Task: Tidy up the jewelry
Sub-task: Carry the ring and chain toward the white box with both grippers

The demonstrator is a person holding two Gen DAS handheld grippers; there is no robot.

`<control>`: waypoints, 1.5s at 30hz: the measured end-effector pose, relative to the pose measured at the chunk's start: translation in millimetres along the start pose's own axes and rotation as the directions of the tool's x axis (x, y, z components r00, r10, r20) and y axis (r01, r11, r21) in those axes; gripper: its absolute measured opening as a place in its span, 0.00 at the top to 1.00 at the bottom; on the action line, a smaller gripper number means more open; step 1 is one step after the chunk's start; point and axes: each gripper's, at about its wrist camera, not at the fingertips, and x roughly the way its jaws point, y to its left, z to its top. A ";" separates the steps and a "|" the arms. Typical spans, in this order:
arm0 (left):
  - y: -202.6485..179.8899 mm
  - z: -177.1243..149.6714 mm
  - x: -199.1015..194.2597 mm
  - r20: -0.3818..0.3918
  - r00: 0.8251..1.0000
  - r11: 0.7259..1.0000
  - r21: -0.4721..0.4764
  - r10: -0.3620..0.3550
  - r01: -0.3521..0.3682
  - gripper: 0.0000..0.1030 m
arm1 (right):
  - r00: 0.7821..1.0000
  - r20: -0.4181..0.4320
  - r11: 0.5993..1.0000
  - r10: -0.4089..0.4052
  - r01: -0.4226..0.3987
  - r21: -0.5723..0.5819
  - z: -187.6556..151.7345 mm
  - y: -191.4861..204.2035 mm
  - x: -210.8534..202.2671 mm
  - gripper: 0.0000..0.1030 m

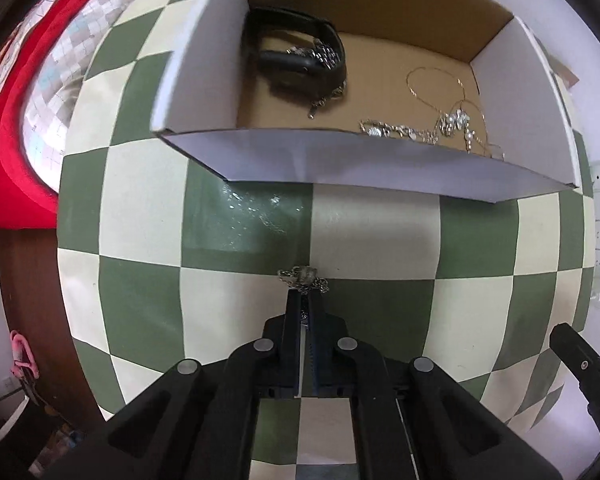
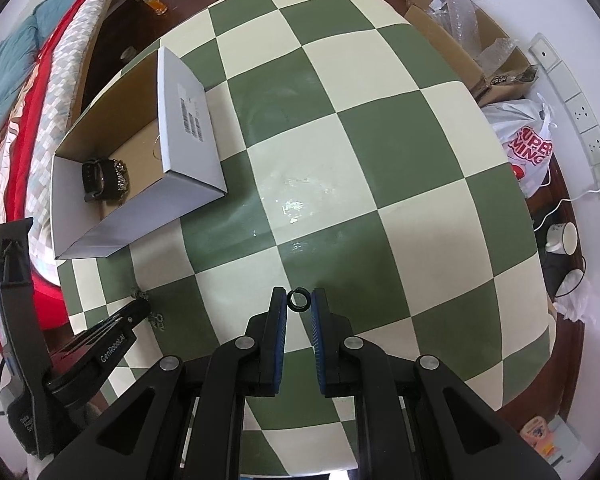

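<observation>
My left gripper (image 1: 303,294) is shut on a silver chain piece (image 1: 302,276) and holds it just above the checked tablecloth, short of the open cardboard box (image 1: 340,164). The box holds a black watch (image 1: 300,56), a thin gold necklace (image 1: 436,84) and silver chains (image 1: 416,130). My right gripper (image 2: 299,300) has a small dark ring (image 2: 299,299) between its fingertips; the jaws stand narrowly apart on either side of it. The left gripper also shows in the right wrist view (image 2: 138,308), with chain bits hanging from it. The box sits to the left in the right wrist view (image 2: 140,220).
The green and cream checked tablecloth (image 2: 380,160) covers the table. A red and patterned bed (image 1: 16,128) lies left. Cardboard boxes with bubble wrap (image 2: 460,24), a white plastic bag (image 2: 528,148), cups (image 2: 562,238) and wall sockets (image 2: 580,120) are to the right.
</observation>
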 end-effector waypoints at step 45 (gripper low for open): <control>46.7 74.1 -133.5 0.124 0.935 0.942 -0.015 -0.332 0.337 1.00 | 0.925 -0.043 0.903 0.377 -0.378 -0.206 109.4 117.7 -71.3 0.88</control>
